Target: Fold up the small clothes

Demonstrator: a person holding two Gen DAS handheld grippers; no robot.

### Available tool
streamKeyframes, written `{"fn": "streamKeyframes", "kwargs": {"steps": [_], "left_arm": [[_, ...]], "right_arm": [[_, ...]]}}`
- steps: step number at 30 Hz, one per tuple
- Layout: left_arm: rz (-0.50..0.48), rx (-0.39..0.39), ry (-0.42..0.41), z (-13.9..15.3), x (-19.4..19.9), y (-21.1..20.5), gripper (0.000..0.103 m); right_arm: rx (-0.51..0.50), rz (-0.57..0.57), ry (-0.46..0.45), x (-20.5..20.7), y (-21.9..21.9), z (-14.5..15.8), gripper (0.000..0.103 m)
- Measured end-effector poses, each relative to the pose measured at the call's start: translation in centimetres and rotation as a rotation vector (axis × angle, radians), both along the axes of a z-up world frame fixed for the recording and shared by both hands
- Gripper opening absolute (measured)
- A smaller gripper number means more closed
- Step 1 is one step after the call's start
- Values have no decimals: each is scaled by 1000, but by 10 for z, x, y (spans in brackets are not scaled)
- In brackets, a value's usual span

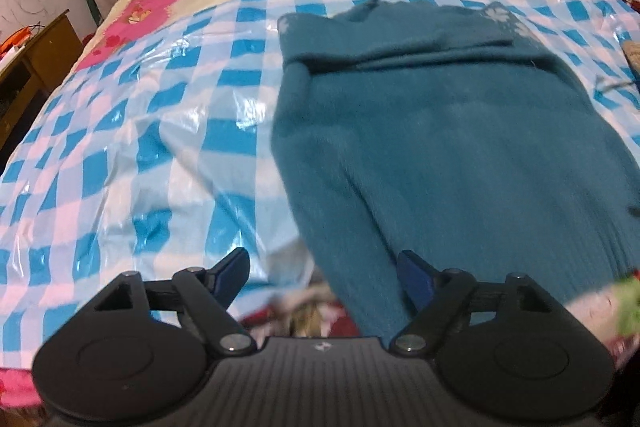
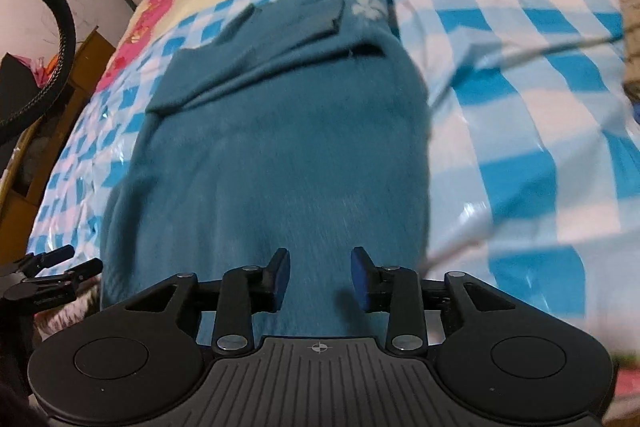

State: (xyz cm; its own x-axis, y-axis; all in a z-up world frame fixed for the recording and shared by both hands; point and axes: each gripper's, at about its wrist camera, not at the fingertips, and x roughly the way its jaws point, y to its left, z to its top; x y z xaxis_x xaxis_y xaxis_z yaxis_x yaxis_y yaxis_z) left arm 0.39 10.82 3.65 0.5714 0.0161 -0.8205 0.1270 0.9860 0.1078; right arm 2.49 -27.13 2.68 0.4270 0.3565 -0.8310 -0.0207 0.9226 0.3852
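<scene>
A teal sweater [image 1: 452, 131], sleeves folded in, lies on the bed's checked sheet [image 1: 132, 131]; left gripper [image 1: 324, 279] and right gripper [image 2: 320, 277] hover with jaws open, empty, poised for its hem.

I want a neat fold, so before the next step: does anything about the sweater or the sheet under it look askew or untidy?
The teal sweater lies flat with its sleeves folded across the chest. The checked plastic sheet beneath is wrinkled to its left, and a thin cord trails across the sheet on the right. Nothing looks damaged.
</scene>
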Motion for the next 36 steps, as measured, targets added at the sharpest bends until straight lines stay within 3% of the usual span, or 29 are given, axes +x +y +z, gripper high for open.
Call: {"fn": "streamKeyframes", "kwargs": {"steps": [11,15,18,22,27,29,31,36], "left_arm": [[-174,163,69,-11,-34,-26,84],[-116,210,56,-18,-27,-28,84],[-82,186,60,-20,-21,-26,84],[-134,257,65,-28,-26,-35,84],[-159,235,52,-28,-19,-44,84],[-174,275,29,-33,-18,-52,84],[-149,301,8,-35,-17,-53,84],[67,262,-75,-16,-18,-17,84]], "right_arm": [[25,30,17,-13,5,-9,41],[44,24,26,-15,5,-13,47],[62,17,30,-16,5,-15,47],[67,14,20,-17,5,-13,47],[75,6,31,-16,5,-18,48],[78,-1,36,-16,5,-19,48],[84,-5,30,-17,3,-18,48],[91,-17,35,-17,-1,-19,48]]}}
